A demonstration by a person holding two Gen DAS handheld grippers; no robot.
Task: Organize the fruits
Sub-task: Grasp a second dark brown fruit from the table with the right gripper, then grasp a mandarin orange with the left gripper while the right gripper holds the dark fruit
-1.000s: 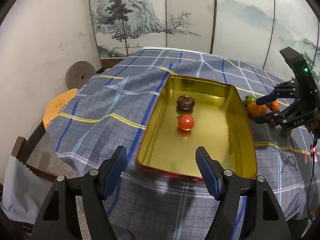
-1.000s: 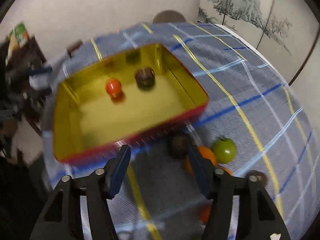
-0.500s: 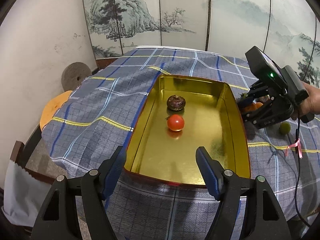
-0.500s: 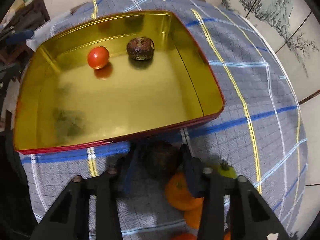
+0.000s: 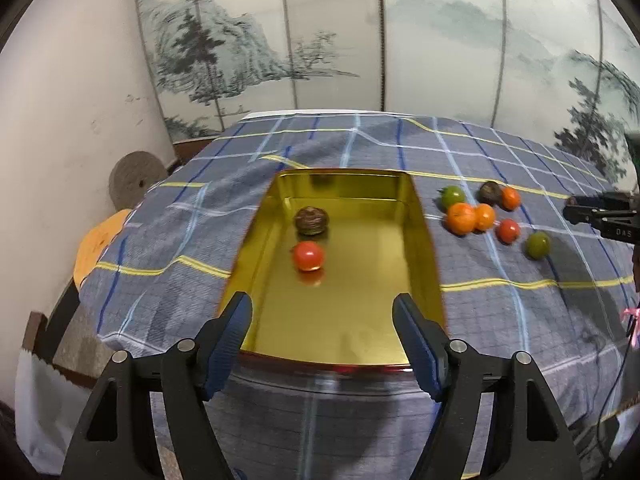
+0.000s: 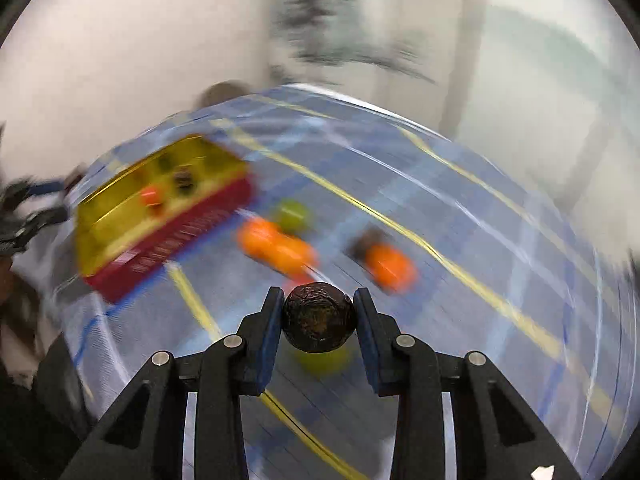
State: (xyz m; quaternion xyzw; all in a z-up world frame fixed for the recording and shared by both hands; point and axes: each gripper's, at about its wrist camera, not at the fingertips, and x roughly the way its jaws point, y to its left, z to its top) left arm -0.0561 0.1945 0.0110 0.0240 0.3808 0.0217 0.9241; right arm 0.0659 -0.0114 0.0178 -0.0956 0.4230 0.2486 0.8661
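Observation:
A gold tin tray (image 5: 424,248) with red sides lies on the checked tablecloth and holds a dark brown fruit (image 5: 311,220) and a red tomato (image 5: 307,256). My left gripper (image 5: 323,340) is open and empty over the tray's near end. My right gripper (image 6: 318,316) is shut on a dark wrinkled brown fruit (image 6: 319,317), held above the cloth; part of it shows at the right edge of the left wrist view (image 5: 600,216). Several loose fruits lie right of the tray: oranges (image 5: 462,218), a green one (image 5: 453,196), a red one (image 5: 508,231). The right wrist view is blurred.
A painted folding screen (image 5: 360,40) stands behind the table. A round orange stool (image 5: 96,244) and a grey stone disc (image 5: 134,178) sit at the left by the wall. A green fruit (image 5: 537,245) lies apart from the pile.
My right gripper closed on the dark brown fruit beside the tray, lifted it and drew back to the right, away from the tray. The left gripper shifted slightly and stayed open.

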